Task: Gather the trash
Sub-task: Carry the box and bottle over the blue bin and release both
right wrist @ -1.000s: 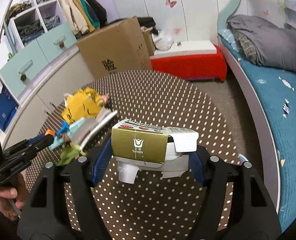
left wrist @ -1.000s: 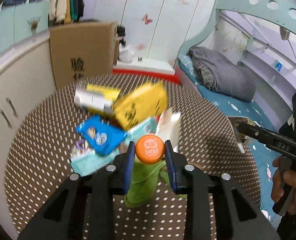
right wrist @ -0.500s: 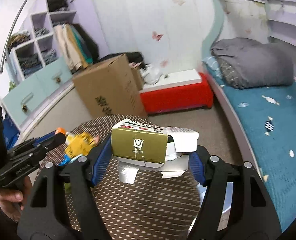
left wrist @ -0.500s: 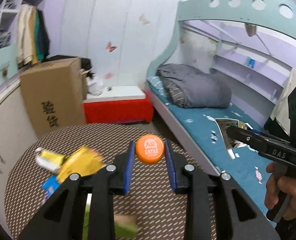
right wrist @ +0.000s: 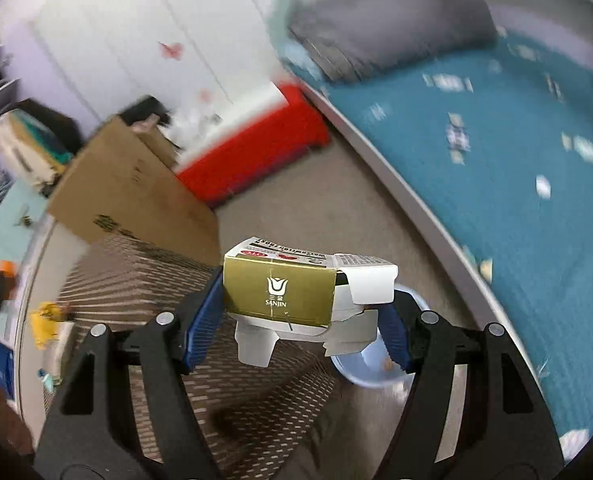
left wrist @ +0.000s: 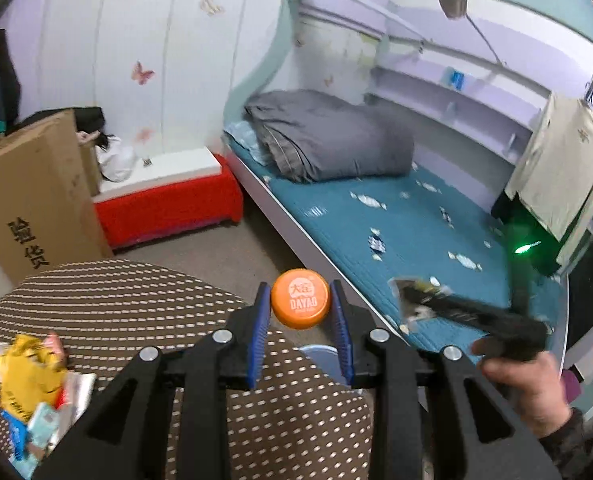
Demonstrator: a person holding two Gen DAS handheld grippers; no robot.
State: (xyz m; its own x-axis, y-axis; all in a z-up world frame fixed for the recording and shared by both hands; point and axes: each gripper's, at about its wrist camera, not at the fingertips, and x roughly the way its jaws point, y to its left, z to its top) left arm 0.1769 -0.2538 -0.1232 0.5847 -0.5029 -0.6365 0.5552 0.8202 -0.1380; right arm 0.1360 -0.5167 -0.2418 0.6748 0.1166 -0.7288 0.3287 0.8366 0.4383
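My left gripper [left wrist: 300, 312] is shut on a bottle with an orange DAYAO cap [left wrist: 300, 304]; the body is hidden below the fingers. It is held above the far right edge of the round dotted table [left wrist: 116, 304]. My right gripper [right wrist: 304, 312] is shut on a gold and white SANJIN carton [right wrist: 280, 296] and holds it past the table edge, above a pale blue bin [right wrist: 360, 368] on the floor. The bin rim also shows in the left wrist view [left wrist: 316, 354]. The right gripper appears blurred in the left wrist view [left wrist: 420, 304].
Yellow, blue and teal wrappers [left wrist: 28, 392] lie on the table at the left. A big cardboard box [left wrist: 36, 196] and a red bench [left wrist: 168, 204] stand behind it. A bed with a teal sheet [left wrist: 396, 224] runs along the right.
Both grippers have swung right, away from the trash pile and off the table's right edge, still holding the bottle and the carton. The blue bin has come into view.
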